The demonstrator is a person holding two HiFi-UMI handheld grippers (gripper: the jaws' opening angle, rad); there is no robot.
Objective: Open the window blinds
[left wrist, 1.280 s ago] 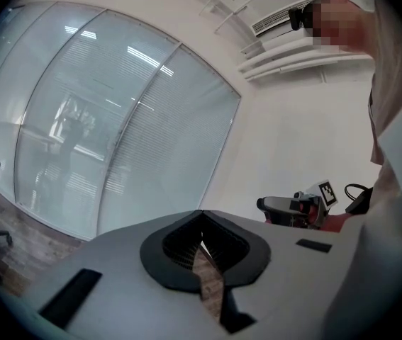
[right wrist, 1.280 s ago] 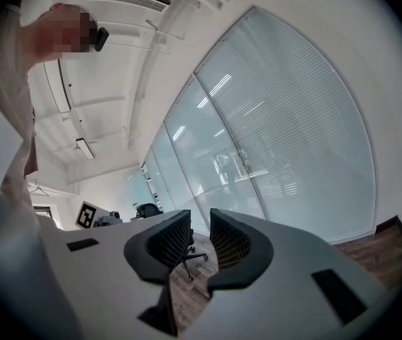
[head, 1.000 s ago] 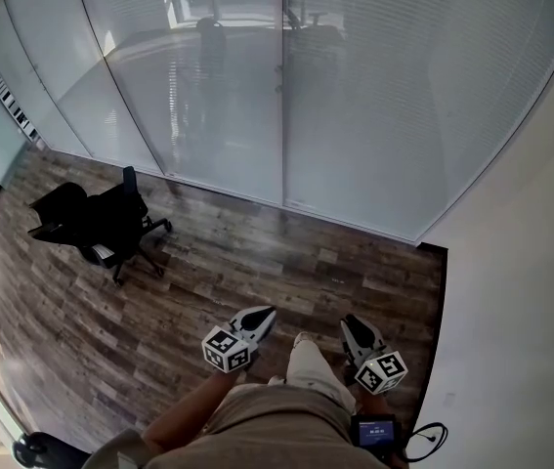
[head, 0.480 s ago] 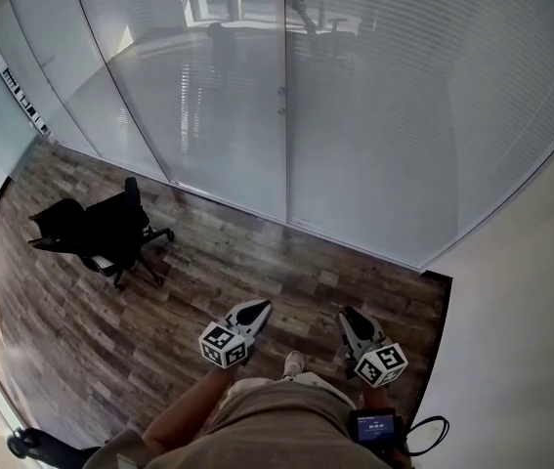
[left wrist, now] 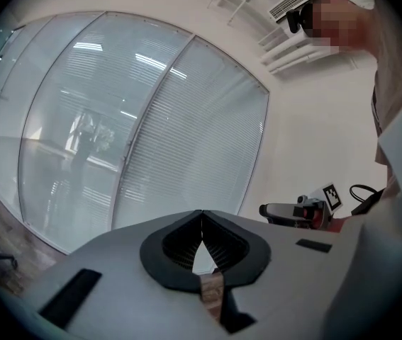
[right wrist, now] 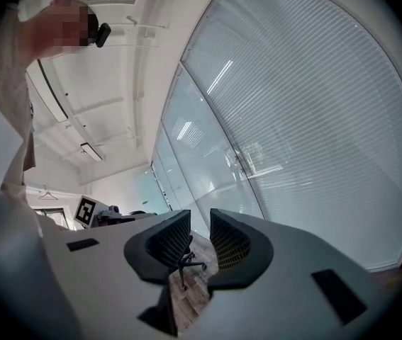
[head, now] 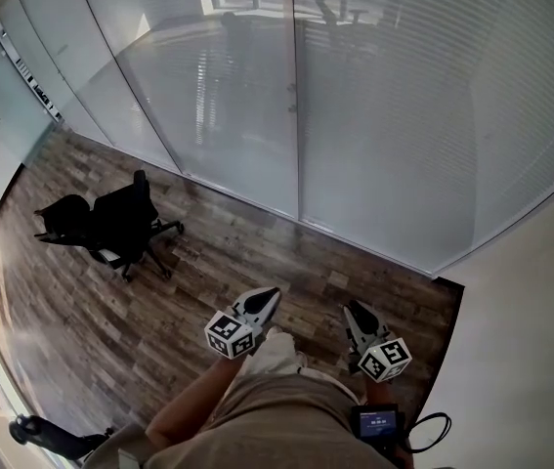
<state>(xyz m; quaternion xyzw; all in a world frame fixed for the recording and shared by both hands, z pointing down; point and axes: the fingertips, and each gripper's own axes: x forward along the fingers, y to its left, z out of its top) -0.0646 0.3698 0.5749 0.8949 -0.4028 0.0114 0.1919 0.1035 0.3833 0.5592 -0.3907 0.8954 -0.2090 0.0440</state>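
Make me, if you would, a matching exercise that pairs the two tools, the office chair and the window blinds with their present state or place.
Things:
1. left tool
2. right tool
3. office chair
4. window blinds

States or places:
A. lowered all the way down
B. jaws apart, nothing gripped
C. jaws together, empty
D. standing on the wood floor, at the head view's left

Pairs: 1-C, 2-B, 3-D, 4-A

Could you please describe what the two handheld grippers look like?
The left gripper and right gripper both have smooth pale grey shells, with black ribbed pads lining the jaws. Each carries a white cube printed with black square markers.
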